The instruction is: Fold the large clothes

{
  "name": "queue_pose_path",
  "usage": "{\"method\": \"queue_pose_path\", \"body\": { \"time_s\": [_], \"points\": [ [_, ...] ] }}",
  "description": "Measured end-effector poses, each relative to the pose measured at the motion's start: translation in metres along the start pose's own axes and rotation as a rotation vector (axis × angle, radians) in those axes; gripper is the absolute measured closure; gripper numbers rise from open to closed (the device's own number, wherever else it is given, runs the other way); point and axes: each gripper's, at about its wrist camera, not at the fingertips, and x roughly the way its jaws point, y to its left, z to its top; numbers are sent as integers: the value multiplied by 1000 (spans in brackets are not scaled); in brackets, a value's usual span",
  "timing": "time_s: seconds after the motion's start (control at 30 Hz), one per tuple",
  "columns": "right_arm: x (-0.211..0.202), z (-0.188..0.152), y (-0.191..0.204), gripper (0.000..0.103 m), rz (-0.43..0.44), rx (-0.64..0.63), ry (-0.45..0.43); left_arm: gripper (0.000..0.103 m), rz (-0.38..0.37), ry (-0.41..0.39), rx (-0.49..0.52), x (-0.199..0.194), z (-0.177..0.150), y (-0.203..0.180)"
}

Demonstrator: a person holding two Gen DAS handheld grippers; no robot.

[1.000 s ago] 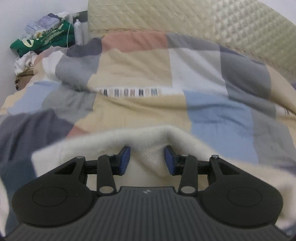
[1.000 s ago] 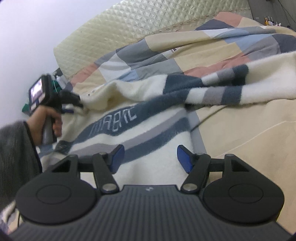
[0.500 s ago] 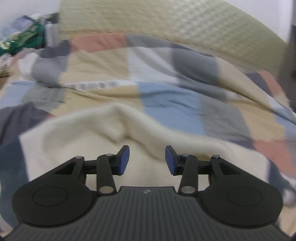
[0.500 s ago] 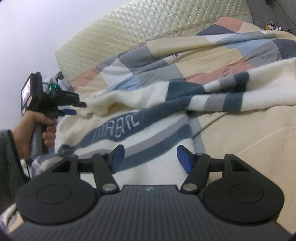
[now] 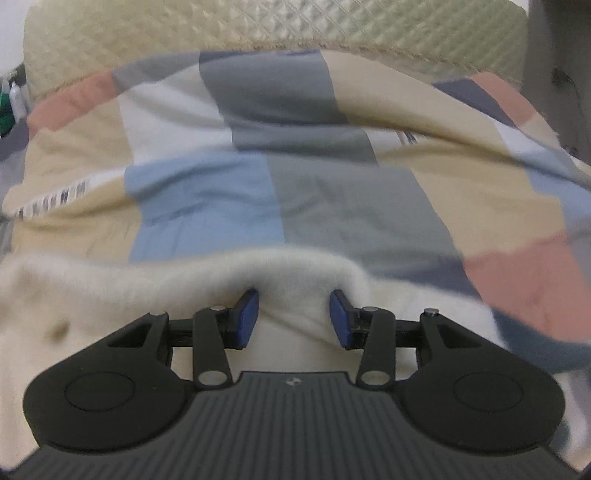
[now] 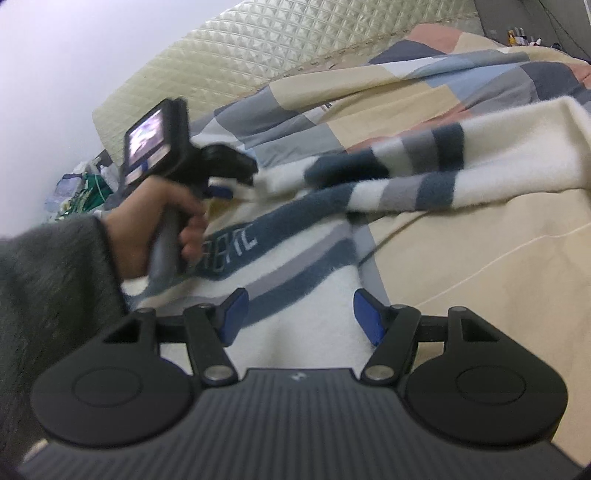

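Left wrist view first: the left gripper (image 5: 293,314) has its blue pads (image 5: 246,318) spread apart, with a fuzzy cream fold of the sweater (image 5: 147,288) bunched up between them. The pads sit either side of the fold with gaps showing, so they're parted rather than pinching it. The sweater fills the lower part of the shot, lying on the patchwork duvet (image 5: 207,206) of beige, blue, grey and pink blocks. Behind that is the quilted cream headboard (image 5: 258,26). This view is pretty blurry.

Right wrist view: the right gripper (image 6: 301,314) is wide open too, fingers (image 6: 367,314) well apart and hovering over the sweater (image 6: 306,310). Here the sweater's navy and grey stripes show up, plus some lettering on a navy band. One striped sleeve stretches off to the right across the duvet (image 6: 461,229). Off to the left, the person's left hand (image 6: 162,218), grey cuff at the wrist, holds the left gripper (image 6: 236,182) right at the sweater's far edge. The headboard (image 6: 258,55) runs along the back, and a clutter pile (image 6: 77,192) sits near the wall.
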Motion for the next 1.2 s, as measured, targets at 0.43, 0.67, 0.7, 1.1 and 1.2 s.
{"method": "queue_pose_path", "body": {
  "time_s": [0.43,0.67,0.7,1.1,1.2],
  "points": [
    [24,-4,-10,37,-18,-19,6,52,-18,21,-76,-6,21,0],
    [6,-2,-2,37,-10,-52,-28,48,-52,-10,-157,-136,-31,45],
    [3,-2,-2,37,-8,-52,-28,48,-43,2,-156,-153,-45,53],
    [-31,-17,5,37,27,-46,32,43,100,1,-449,-340,-216,159],
    [-42,-24,3,37,19,-33,60,43,132,-3,-527,-372,-254,176]
  ]
}}
